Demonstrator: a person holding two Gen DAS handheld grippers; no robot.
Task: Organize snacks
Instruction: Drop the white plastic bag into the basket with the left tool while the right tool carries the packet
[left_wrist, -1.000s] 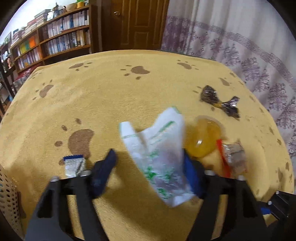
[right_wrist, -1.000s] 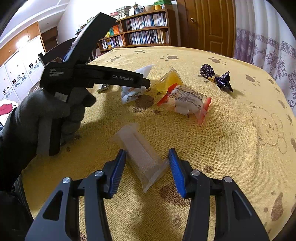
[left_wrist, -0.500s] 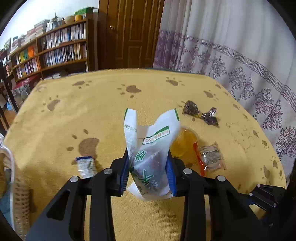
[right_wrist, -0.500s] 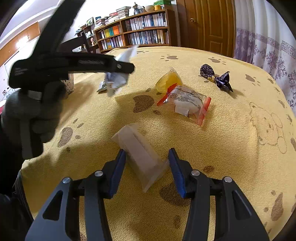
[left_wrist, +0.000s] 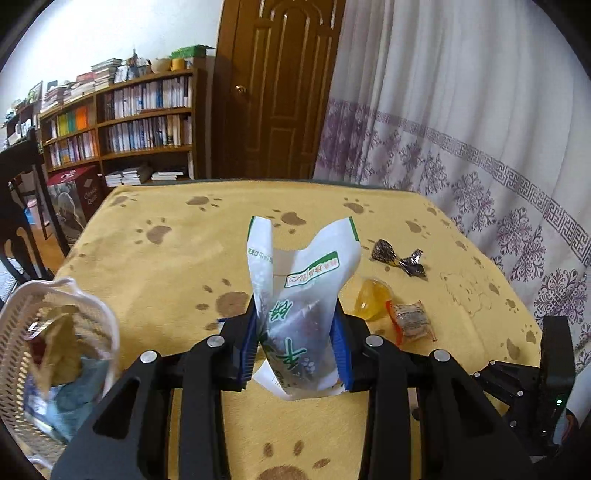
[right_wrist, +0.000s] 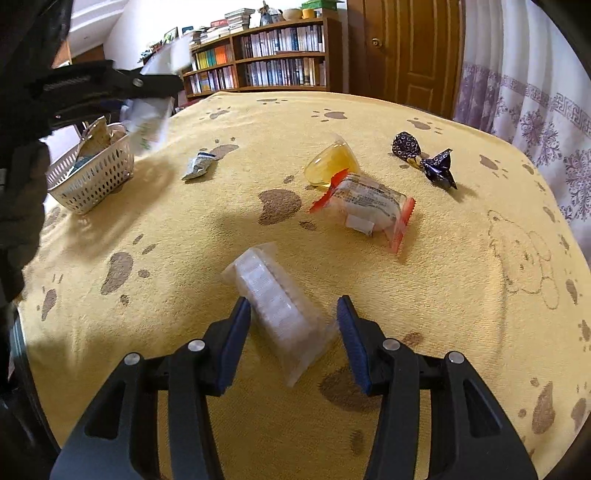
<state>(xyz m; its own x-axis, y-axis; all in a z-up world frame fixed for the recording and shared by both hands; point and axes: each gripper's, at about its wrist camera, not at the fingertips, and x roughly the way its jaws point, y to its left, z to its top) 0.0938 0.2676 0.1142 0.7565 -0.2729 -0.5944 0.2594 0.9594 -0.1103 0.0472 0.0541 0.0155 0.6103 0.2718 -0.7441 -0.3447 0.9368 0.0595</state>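
Right gripper (right_wrist: 293, 339) is hovering low over the table (right_wrist: 461, 295), fingers (right_wrist: 234, 343) spread wide and closing on nothing; the clear wafer packet (right_wrist: 280, 314) is lying between them, slantwise, left pad just beside its edge.

Left gripper (left_wrist: 295, 345) is pinching the white-and-green snack bag (left_wrist: 301, 306) at its lower half, lifted clear of the cloth, top corners flaring above the pads. Bag is looking light, thin, crinkly; film probably slippery, so the hold around the filled middle seems the safe one, not the loose ends.

White basket (left_wrist: 48, 354) is sitting at the left edge, close to this gripper, already holding a few packets. Judging the bag is heading there.

Further out, on the table: small blue-edged sachet (right_wrist: 197, 166), yellow jelly cup (right_wrist: 332, 162) touching the red-ended wrapped cake (right_wrist: 365, 205), dark twisted candy (right_wrist: 424, 158) apart to the right.

Wafer packet likely brittle inside; a gentle squeeze across the short sides is what I would judge best.
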